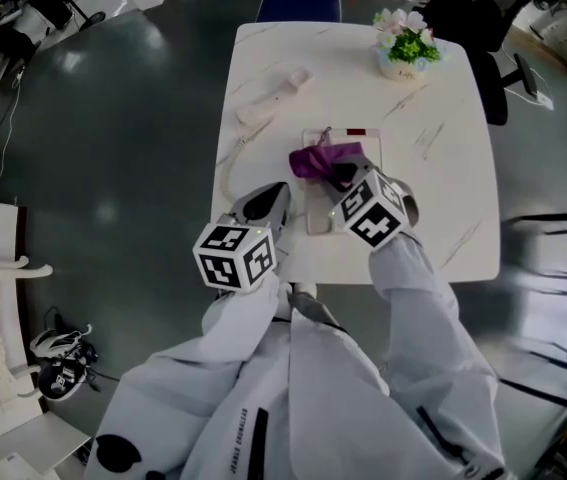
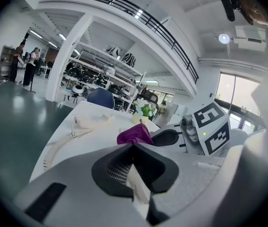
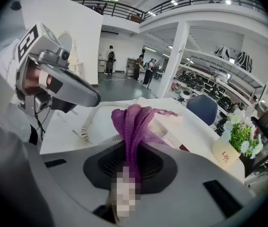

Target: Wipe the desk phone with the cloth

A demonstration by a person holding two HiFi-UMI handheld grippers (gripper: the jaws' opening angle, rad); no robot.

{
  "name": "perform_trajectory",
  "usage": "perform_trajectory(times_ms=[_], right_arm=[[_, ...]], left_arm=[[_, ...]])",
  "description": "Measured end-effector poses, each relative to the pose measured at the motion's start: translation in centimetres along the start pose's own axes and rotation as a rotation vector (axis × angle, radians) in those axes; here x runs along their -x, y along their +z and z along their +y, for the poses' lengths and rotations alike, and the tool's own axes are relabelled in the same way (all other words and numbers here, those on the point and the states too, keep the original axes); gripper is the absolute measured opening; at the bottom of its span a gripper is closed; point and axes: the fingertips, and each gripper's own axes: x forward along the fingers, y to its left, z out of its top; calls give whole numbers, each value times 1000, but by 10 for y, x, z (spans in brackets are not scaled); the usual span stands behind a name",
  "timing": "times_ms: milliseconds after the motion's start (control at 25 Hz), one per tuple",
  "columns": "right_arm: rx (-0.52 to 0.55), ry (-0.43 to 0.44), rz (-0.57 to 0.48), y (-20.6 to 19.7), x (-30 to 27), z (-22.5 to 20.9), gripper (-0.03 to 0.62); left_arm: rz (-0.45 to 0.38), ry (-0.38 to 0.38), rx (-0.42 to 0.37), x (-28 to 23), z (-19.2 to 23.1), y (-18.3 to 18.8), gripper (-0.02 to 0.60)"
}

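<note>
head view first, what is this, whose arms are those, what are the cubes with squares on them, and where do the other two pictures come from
There is no robot here. A person in white sleeves holds a hand tool with tongs in each hand, and the marked cubes are part of those tools. The head view comes from a camera on the person's head, looking down at a white table. The other two pictures come from a camera riding on each tool, looking along its tongs.

On the table are a desk phone, its handset lying off to the side on a curly cord, and a small pot of flowers. The right gripper has its tongs shut on a purple cloth, at the phone. The left gripper looks shut, with nothing in it.
</note>
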Motion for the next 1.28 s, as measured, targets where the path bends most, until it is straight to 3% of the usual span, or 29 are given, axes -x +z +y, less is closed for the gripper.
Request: perform_trajectory(times_ms=[1280], right_arm=[[-6,67,49,-32,20,56,40]], left_arm=[[-21,11,28,30,-18,-25,-2]])
